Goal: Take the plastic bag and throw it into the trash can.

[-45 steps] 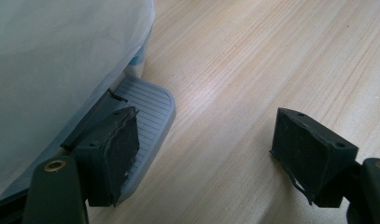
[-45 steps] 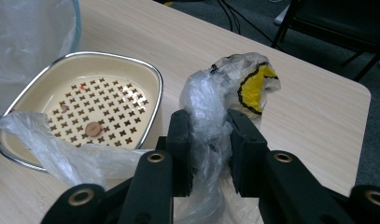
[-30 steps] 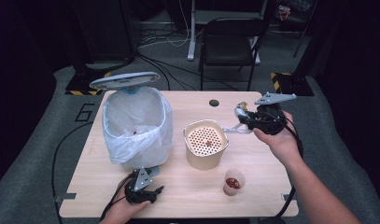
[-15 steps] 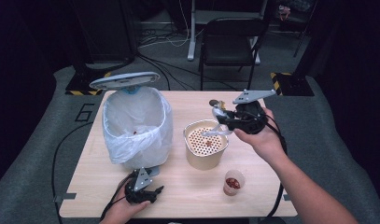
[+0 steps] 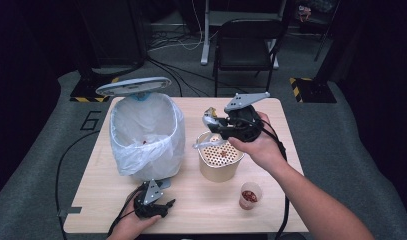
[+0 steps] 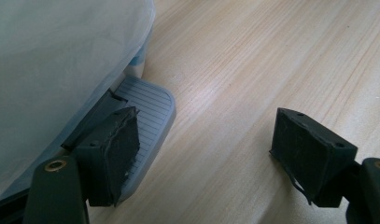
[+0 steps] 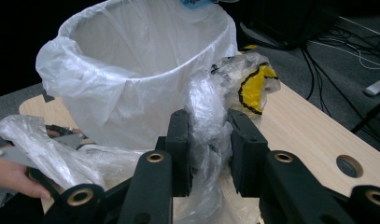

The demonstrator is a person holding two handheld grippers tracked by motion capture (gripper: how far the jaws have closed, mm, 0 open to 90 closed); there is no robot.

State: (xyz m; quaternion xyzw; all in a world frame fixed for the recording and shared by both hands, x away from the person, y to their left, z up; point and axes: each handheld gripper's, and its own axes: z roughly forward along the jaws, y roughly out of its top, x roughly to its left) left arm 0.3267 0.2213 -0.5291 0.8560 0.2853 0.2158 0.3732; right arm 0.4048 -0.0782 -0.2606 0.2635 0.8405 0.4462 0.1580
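My right tool point(image 7: 208, 154) pinches a crumpled clear plastic wrapper point(image 7: 211, 116), feather-light, limp and likely slippery, by its bunched middle beside the lined pedal bin point(image 5: 146, 135) at mid-surface; my left tool point(image 6: 201, 154) gapes wide by the pedal point(image 6: 148, 105).

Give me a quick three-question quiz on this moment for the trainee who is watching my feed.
1. True or false: the right gripper is shut on the crumpled plastic wrapper.
2. What does one jaw of the left gripper rest on? A) the bin's pedal B) the small cup C) the perforated container
3. Fill in: the lid of the lined bin stands ____.

Key:
1. True; both pads press on the clear and yellow wrapper.
2. A; the other jaw is over bare table, so the gripper is open.
3. Open, raised above the bin's mouth.
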